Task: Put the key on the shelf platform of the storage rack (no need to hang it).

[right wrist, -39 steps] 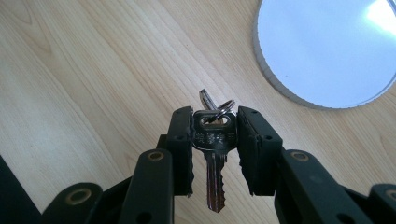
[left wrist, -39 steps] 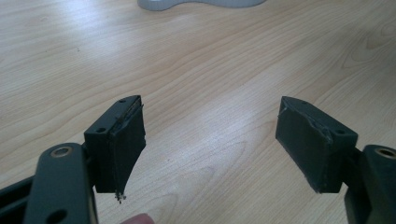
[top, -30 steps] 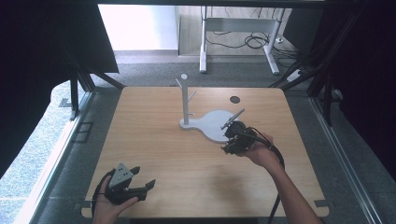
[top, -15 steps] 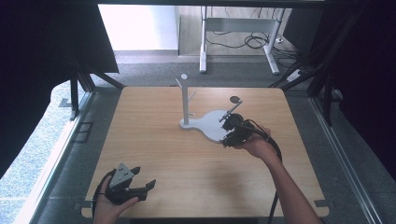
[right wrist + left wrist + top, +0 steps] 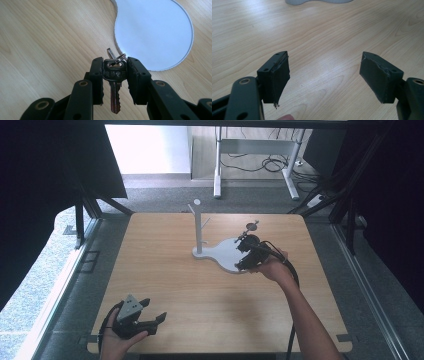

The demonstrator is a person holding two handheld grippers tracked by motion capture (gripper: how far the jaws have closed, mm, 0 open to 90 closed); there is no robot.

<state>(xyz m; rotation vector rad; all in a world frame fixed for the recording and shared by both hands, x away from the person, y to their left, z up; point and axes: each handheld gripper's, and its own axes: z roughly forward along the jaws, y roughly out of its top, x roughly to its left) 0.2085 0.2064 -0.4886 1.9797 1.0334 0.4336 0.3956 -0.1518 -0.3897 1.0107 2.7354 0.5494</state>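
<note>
In the right gripper view, the right tongs are clamped on the head of a silver metal key stamped with characters; its blade hangs down between the two black jaws, and a small split ring with a second key pokes up behind the head. Beyond the keys lies the flat white rounded base plate of a stand, resting on the pale wooden bench; the keys are held just off the plate's curved edge, over bare wood. In the high view, the right tongs sit over the right part of that white base plate, held by the person's right hand, whose forearm reaches in from the bottom edge. A thin white post with short pegs rises upright from the left end of the plate. The left tongs rest low near the front left corner of the bench, well apart from the stand, gripped in the left hand. In the left gripper view, the left tongs stand wide apart with nothing between the pads but wood grain.
</note>
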